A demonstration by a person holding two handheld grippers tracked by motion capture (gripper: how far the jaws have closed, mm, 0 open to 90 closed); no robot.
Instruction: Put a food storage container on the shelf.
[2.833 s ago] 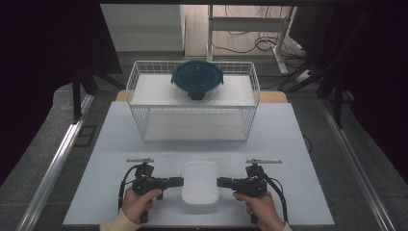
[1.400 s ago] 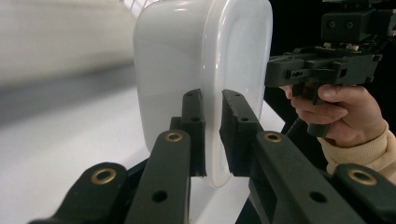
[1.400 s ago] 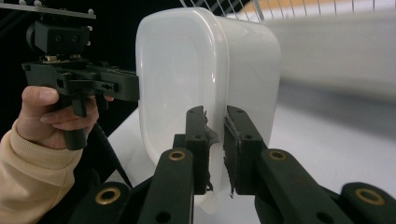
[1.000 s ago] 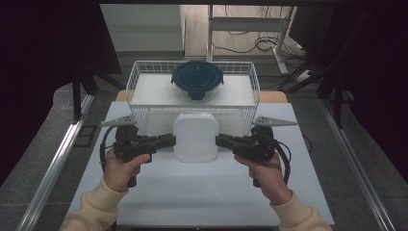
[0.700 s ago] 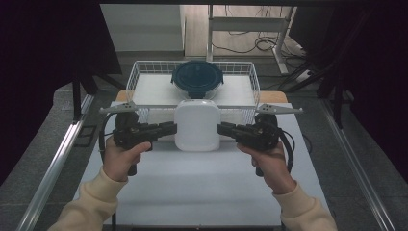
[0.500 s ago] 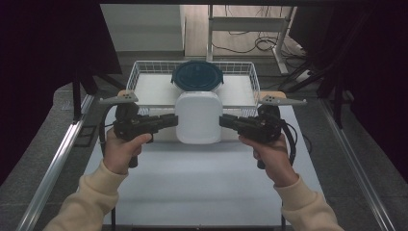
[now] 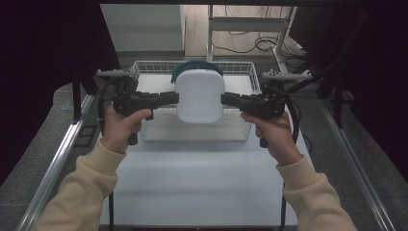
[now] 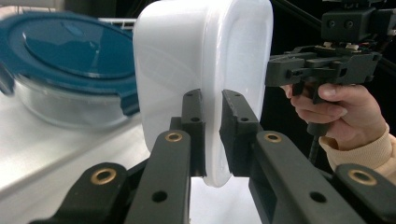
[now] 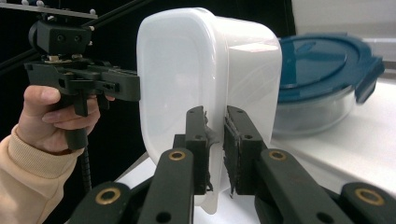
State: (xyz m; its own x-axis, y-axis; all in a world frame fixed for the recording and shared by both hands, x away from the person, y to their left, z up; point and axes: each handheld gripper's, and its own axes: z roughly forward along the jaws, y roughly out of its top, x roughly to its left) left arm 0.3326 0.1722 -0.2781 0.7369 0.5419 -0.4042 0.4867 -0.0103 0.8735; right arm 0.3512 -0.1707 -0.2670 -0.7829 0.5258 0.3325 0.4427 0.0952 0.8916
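Curtains hang dark at the far left, beside a metal rail (image 7: 57,159) that runs along the bench (image 7: 202,183). The bench's near half is bare white, open between the two sleeves.

The left gripper (image 7: 172,98) comes in level from the left, its jaws clenched on the left rim of the tub (image 7: 200,95); in the left gripper view the jaws pinch the thin rim (image 8: 212,140) between them. The tub, white and plastic with rounded corners, hangs in the air between the two grippers, above the near wall of the wire basket (image 7: 192,132). It is tipped on edge: in the gripper views its broad flat face stands upright and its body reaches toward the basket's far end. In the high view its longer side runs near to far.

Behind the tub, inside the basket, sits a glass bowl with a blue lid (image 9: 322,60), close to the tub; whether they touch cannot be told.

The right gripper (image 7: 227,99) mirrors the left, jaws clamped on the tub's right rim (image 9: 215,135). Right of the basket lies grey floor, another rail (image 7: 356,168), then more dark curtain.
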